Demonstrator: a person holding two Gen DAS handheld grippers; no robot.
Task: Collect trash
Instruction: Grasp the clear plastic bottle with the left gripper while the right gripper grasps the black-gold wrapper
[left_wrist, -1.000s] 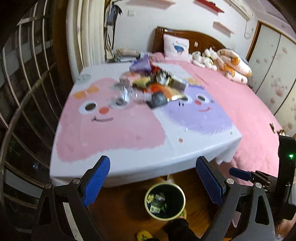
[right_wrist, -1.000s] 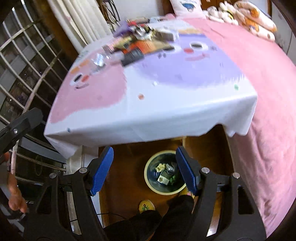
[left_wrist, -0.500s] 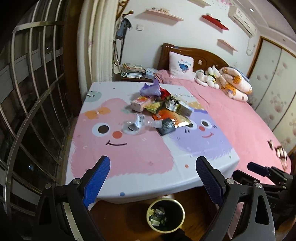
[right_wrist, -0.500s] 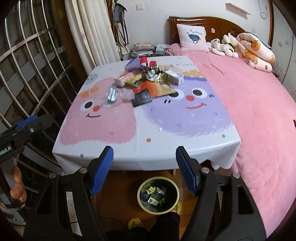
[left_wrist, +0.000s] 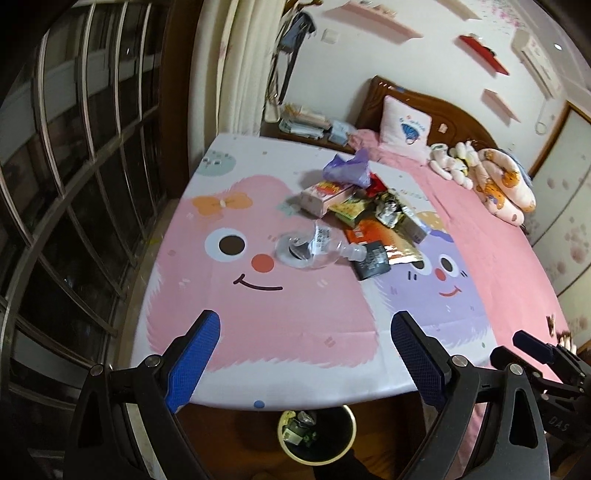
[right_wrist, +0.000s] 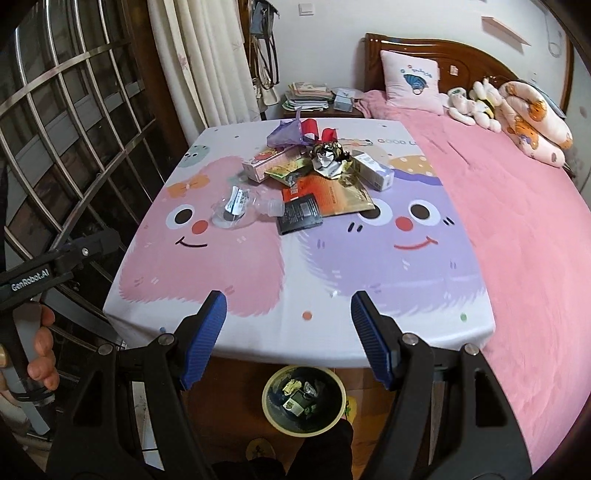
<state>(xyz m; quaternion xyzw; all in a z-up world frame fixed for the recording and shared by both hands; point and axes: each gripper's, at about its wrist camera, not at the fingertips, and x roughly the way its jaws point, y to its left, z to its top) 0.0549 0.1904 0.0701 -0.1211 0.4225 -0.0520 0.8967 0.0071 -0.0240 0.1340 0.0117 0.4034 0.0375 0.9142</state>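
Note:
A pile of trash lies at the far middle of the table: a crushed clear plastic bottle (left_wrist: 314, 249) (right_wrist: 236, 206), a black packet (left_wrist: 371, 263) (right_wrist: 300, 214), an orange wrapper (right_wrist: 332, 194), a pink box (left_wrist: 325, 195), crumpled foil (right_wrist: 327, 158) and a purple bag (left_wrist: 347, 170) (right_wrist: 288, 133). A yellow-rimmed bin (left_wrist: 317, 435) (right_wrist: 303, 398) with trash inside stands on the floor under the near table edge. My left gripper (left_wrist: 304, 362) and right gripper (right_wrist: 288, 339) are open and empty, above the near edge.
The table (right_wrist: 406, 325) wears a cloth with pink and purple cartoon faces. A pink bed (right_wrist: 535, 221) with pillow and plush toys lies to the right. A barred window (left_wrist: 74, 184) is at the left. A nightstand (right_wrist: 314, 99) with books stands behind.
Both grippers have risen and tilted up from over the bin, so the whole table top and trash pile are now in view. Both stay open and empty.

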